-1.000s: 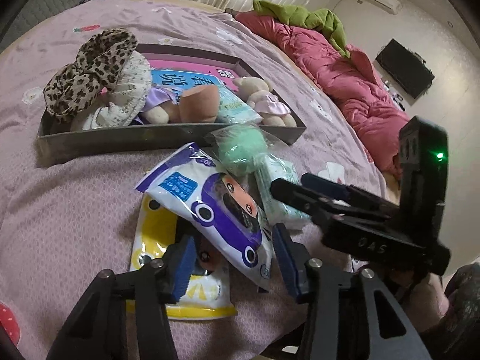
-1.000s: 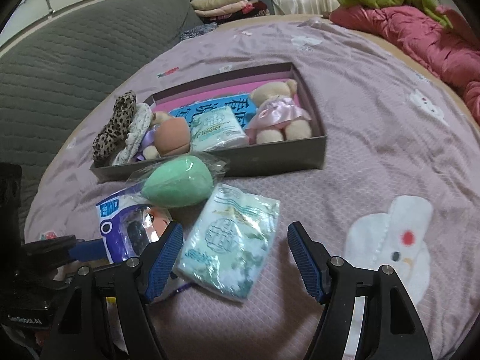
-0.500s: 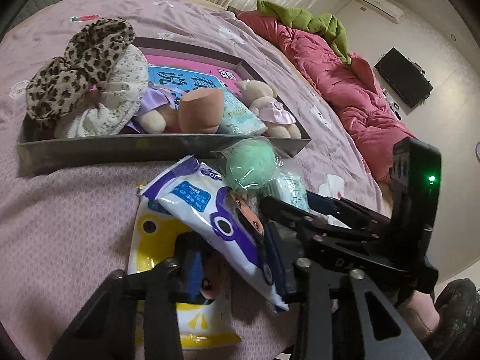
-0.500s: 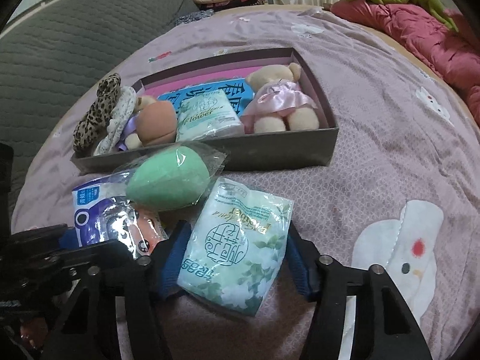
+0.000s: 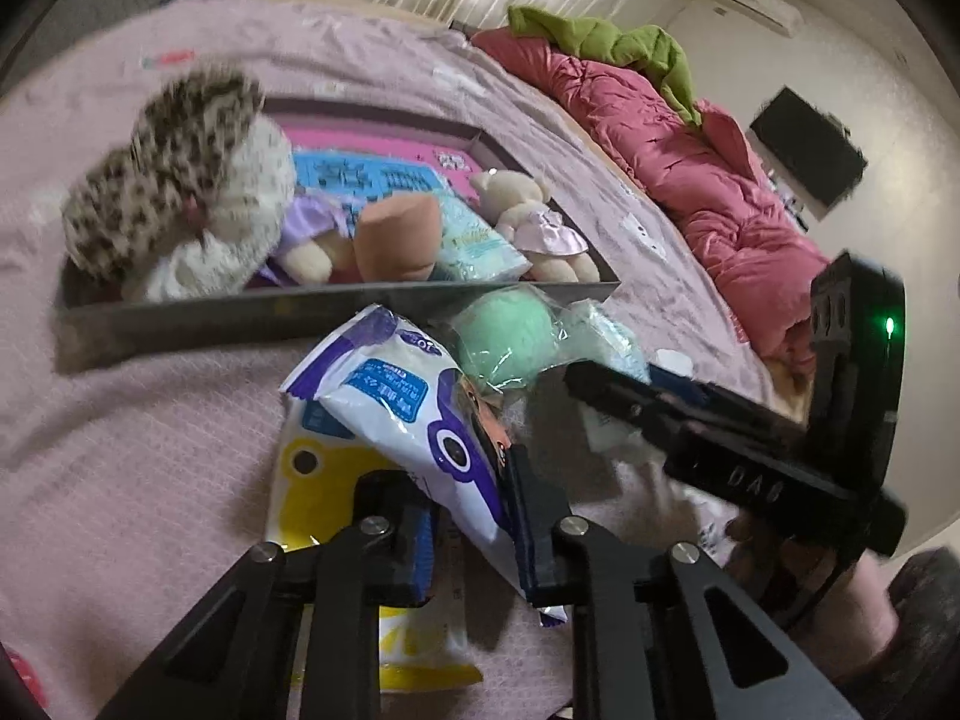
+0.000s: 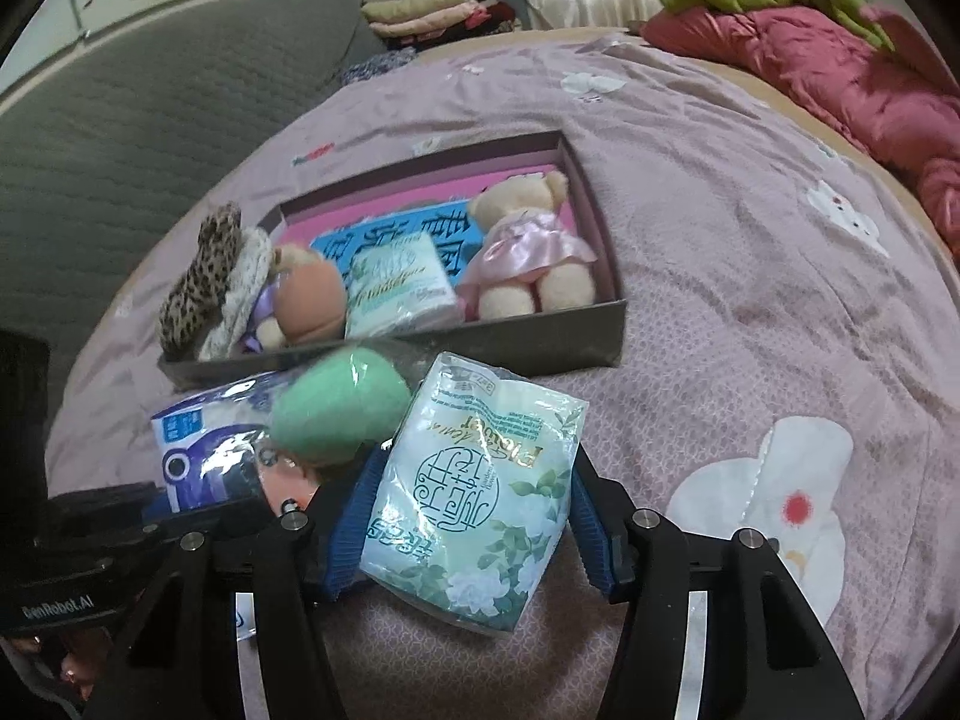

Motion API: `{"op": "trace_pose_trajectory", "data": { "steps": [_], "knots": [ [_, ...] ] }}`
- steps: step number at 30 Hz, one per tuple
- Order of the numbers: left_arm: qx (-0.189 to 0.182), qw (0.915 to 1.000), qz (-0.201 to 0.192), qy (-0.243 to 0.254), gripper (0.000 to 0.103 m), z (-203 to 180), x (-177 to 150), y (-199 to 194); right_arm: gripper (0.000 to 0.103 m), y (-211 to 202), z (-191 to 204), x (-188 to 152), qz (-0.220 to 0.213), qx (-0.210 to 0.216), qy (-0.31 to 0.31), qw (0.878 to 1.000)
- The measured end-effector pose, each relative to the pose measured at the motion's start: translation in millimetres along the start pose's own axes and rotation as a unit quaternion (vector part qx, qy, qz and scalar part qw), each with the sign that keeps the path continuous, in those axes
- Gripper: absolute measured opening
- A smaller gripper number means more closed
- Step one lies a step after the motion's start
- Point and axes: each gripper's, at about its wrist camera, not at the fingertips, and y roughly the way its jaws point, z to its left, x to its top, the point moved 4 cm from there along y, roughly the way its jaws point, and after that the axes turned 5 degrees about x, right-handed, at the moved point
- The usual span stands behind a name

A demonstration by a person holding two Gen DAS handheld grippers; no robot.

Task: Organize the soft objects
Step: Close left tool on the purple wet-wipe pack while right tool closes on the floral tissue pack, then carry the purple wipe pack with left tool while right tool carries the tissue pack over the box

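My left gripper is shut on a white and purple wipes pack, which lies tilted over a yellow pack on the bed. My right gripper is shut on a pale green tissue pack, lifted a little off the cover. A green sponge in clear wrap sits between the two packs, also in the left wrist view. Behind them the grey box holds a leopard scrunchie, a bear in a pink dress, a second tissue pack and a peach sponge.
The box stands on a mauve bed cover with white flower prints. A red quilt with a green cloth lies along the far right. A grey headboard is at the left, folded clothes behind.
Both grippers moved forward and closed: the left on the wipes pack, the right on the tissue pack. Both packs have tilted up off the bed.
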Motion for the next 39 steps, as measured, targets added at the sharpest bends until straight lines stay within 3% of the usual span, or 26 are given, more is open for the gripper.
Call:
{"op": "trace_pose_trajectory", "data": {
  "steps": [4, 18, 35, 39],
  "knots": [
    [0.015, 0.9993, -0.029, 0.017, 0.015, -4, 1, -17, 0.060, -13, 3, 5, -0.024, -0.005, -0.011, 1.000],
    [0.028, 0.9952, -0.094, -0.001, 0.013, 14, 16, -54, 0.060, -35, 22, 19, -0.080, -0.019, -0.061, 0.995],
    [0.024, 0.9920, -0.123, -0.017, 0.013, 26, 35, -64, 0.060, -37, 31, 38, -0.106, -0.012, -0.069, 0.992],
    [0.041, 0.9903, -0.132, -0.010, 0.013, 26, 44, -65, 0.060, -37, 31, 43, -0.110, -0.013, -0.073, 0.991]
  ]
}}
